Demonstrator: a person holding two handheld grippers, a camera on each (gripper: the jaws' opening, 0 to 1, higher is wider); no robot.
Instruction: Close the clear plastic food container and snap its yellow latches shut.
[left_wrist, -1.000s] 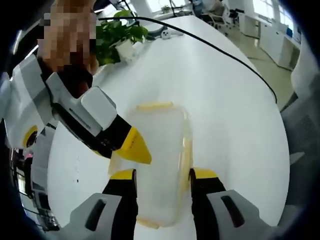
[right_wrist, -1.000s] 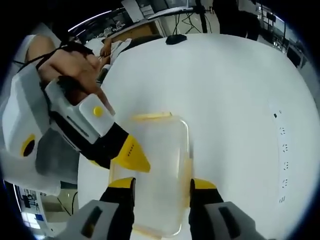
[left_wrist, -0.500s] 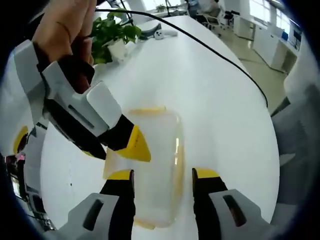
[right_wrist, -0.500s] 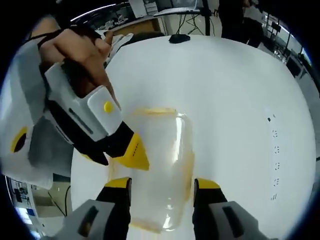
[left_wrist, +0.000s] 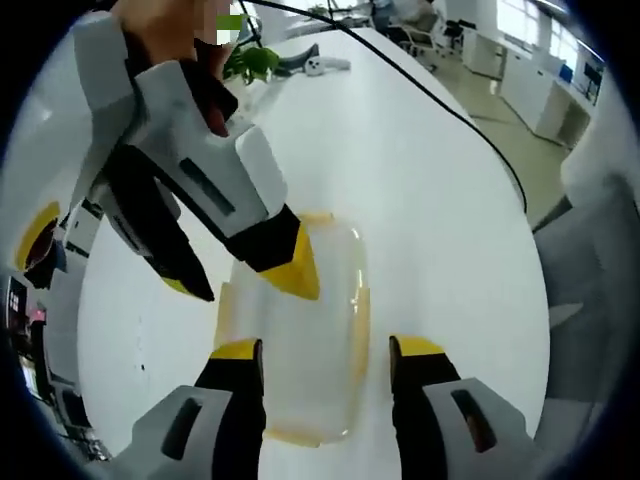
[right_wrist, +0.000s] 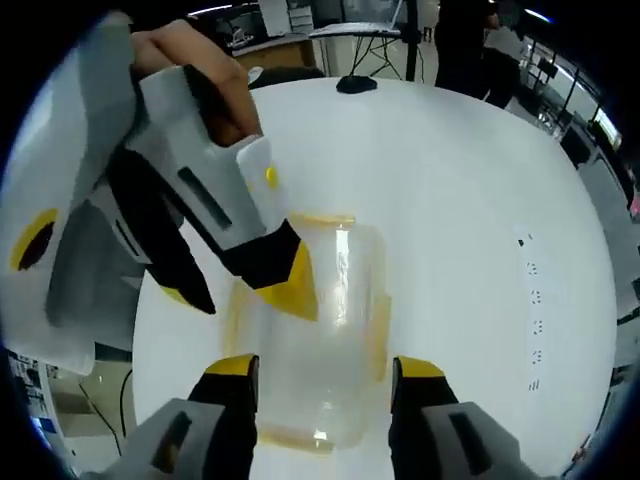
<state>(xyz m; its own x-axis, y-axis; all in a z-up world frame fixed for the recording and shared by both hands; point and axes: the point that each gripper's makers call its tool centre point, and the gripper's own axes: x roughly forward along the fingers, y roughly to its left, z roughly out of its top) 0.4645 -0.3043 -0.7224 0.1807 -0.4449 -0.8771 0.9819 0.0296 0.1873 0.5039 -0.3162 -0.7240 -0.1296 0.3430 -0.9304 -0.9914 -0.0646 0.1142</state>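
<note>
The clear plastic container (left_wrist: 322, 335) (right_wrist: 325, 340) lies flat on the white table (left_wrist: 420, 190) (right_wrist: 460, 200), lid on top. Yellow latches show at its far end (left_wrist: 318, 216) (right_wrist: 320, 218), right side (left_wrist: 361, 320) (right_wrist: 381, 330) and near end (left_wrist: 295, 435). My left gripper (left_wrist: 325, 355) stands open, its jaws either side of the container's near end. My right gripper (right_wrist: 325, 370) is open in the same way. Each view also has the other gripper (left_wrist: 240, 285) (right_wrist: 240, 295) coming in from the upper left, open, one yellow tip over the lid's left part; contact cannot be told.
A potted plant (left_wrist: 250, 62), a small white device (left_wrist: 315, 68) and a black cable (left_wrist: 440, 100) lie at the table's far side. A grey chair (left_wrist: 590, 260) stands beyond the right edge. A black object (right_wrist: 355, 83) sits at the far edge.
The gripper entering from the upper left has come further in over the container, its yellow tip now above the lid. Both cameras have shifted slightly; the container lies where it was.
</note>
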